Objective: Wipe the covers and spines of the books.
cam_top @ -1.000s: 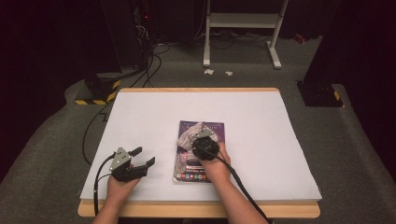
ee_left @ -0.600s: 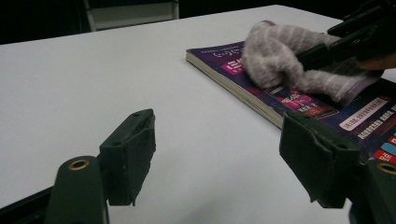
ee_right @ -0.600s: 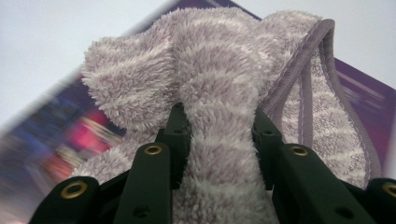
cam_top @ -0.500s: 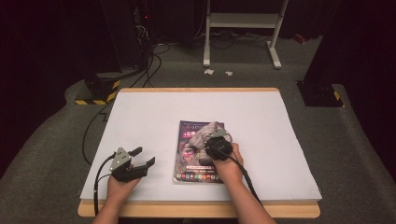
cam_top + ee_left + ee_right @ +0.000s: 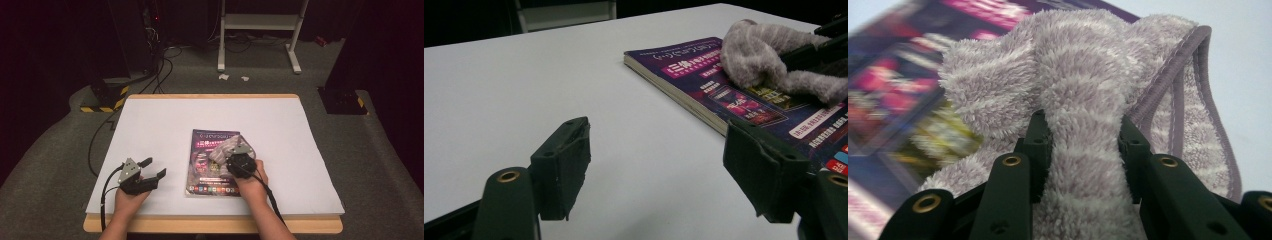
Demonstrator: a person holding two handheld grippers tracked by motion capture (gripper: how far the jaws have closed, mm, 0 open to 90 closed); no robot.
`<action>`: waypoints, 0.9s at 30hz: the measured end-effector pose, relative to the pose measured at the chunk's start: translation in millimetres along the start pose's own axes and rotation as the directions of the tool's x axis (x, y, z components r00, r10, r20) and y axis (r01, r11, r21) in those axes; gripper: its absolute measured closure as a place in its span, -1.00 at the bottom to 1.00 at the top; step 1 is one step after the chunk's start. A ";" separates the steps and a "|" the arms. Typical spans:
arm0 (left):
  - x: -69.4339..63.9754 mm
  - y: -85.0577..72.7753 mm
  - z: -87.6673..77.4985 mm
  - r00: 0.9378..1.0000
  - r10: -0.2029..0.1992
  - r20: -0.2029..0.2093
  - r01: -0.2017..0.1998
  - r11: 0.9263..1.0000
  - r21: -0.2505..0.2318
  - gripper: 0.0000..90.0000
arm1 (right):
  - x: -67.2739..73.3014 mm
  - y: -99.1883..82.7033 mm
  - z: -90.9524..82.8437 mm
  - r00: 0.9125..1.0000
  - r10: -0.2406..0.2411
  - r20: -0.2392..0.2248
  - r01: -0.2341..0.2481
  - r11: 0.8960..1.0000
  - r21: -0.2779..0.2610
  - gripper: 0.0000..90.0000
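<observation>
A purple book (image 5: 210, 175) lies flat on the white table (image 5: 165, 125), a little right of the middle. On its cover rests a fluffy lilac-grey cloth (image 5: 219, 154), bunched up. My right gripper (image 5: 231, 151) is shut on a thick fold of that cloth (image 5: 1083, 75), with the pads (image 5: 1040, 145) pressed into the pile on both sides and the blurred book (image 5: 898, 75) beneath. My left gripper (image 5: 154, 168) rests near the front left of the table, left of the book, its jaws wide apart with nothing between them (image 5: 664, 170). Ahead of it are the book (image 5: 694, 70) and the cloth (image 5: 759, 55).
The table's wooden front edge (image 5: 210, 225) runs just under both forearms. Behind the table, on the grey floor, stand a white metal frame (image 5: 260, 30) and a black-and-yellow striped base (image 5: 102, 102) with cables (image 5: 160, 65). White tabletop surrounds the book on all sides.
My right gripper has slid to the right across the book's cover, dragging the cloth with it. The left gripper has stayed where it was.
</observation>
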State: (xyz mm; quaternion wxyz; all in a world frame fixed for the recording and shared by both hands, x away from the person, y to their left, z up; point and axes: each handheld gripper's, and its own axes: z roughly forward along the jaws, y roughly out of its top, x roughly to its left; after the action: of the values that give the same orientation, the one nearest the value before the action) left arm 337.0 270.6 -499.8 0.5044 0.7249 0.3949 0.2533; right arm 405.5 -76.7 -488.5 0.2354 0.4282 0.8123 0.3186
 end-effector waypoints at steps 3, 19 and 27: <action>0.0 0.0 0.0 1.000 0.000 0.000 0.000 1.000 0.000 -0.40 | 25.7 5.7 2.8 0.998 -0.045 -0.050 0.045 0.999 -0.011 0.49; 0.0 0.1 0.2 1.000 0.003 0.000 -0.003 1.000 0.001 -0.40 | 59.0 6.6 0.5 0.986 -0.112 -0.126 0.108 0.993 -0.035 0.48; -1.1 -0.1 0.8 1.000 0.004 -0.004 -0.004 1.000 0.007 -0.40 | -2.7 -32.0 -31.1 1.000 -0.001 -0.024 0.000 1.000 -0.018 0.48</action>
State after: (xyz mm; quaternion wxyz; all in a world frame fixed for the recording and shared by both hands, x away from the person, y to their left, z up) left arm 336.9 269.3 -500.1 0.5005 0.7269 0.3953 0.2547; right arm 369.1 -102.6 -489.9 0.2294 0.4220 0.8123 0.3309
